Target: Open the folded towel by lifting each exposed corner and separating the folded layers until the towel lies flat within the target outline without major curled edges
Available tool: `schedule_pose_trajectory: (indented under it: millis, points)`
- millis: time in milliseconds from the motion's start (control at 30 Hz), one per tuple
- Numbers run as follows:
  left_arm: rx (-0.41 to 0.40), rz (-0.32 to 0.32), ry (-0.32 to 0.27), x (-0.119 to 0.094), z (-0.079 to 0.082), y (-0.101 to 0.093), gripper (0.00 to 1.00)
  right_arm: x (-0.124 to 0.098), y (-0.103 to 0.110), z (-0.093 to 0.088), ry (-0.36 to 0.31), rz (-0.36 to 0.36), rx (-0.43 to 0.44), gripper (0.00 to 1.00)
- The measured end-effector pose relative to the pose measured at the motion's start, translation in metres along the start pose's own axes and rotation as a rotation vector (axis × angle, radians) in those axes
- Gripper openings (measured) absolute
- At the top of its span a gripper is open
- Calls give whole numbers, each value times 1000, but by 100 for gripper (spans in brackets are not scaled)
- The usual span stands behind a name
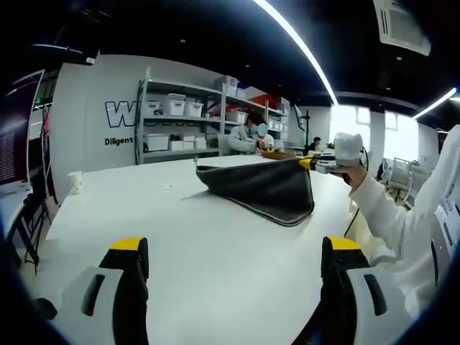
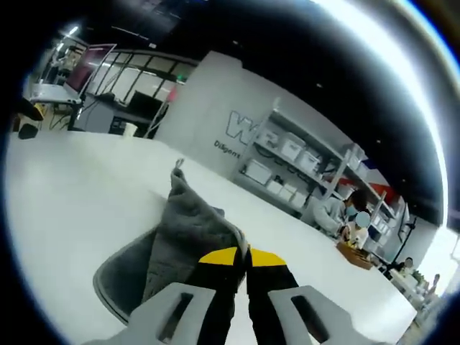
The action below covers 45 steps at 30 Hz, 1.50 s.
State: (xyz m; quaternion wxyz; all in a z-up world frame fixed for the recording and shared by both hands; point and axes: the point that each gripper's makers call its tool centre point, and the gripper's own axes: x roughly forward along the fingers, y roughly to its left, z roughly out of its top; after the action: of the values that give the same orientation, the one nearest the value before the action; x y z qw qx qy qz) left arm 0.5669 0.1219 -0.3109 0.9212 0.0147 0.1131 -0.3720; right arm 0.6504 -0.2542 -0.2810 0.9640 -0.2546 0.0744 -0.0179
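In the left gripper view, the dark grey folded towel (image 1: pixel 266 188) lies on the white table (image 1: pixel 180 244) right of centre, well beyond the left gripper (image 1: pixel 233 269), whose jaws stand wide apart on nothing. The right gripper (image 2: pixel 246 257), lower centre of its own view, is clamped on the towel's lifted corner. Wall lettering in the upper left begins "W" above "Diligent".

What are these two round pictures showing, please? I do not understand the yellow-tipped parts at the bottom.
A person holds one two-jaw gripper in each hand, and a camera rides on each. In the left gripper view, the left gripper is open above the white table. Across it, the right gripper lifts a corner of the dark grey folded towel. In the right gripper view, the right gripper is shut on that towel. White storage shelves stand behind.
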Motion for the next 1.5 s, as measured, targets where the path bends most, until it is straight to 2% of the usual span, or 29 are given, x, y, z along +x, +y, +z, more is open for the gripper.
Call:
schedule_pose_trajectory:
  millis: [533,1500]
  points:
    - [-3,2,1,0,0,1,99,-1,-26,-10,22,-75,14,0]
    - [-5,-6,13,3,-6,-3,99,-6,-76,-51,114,-182,35,0]
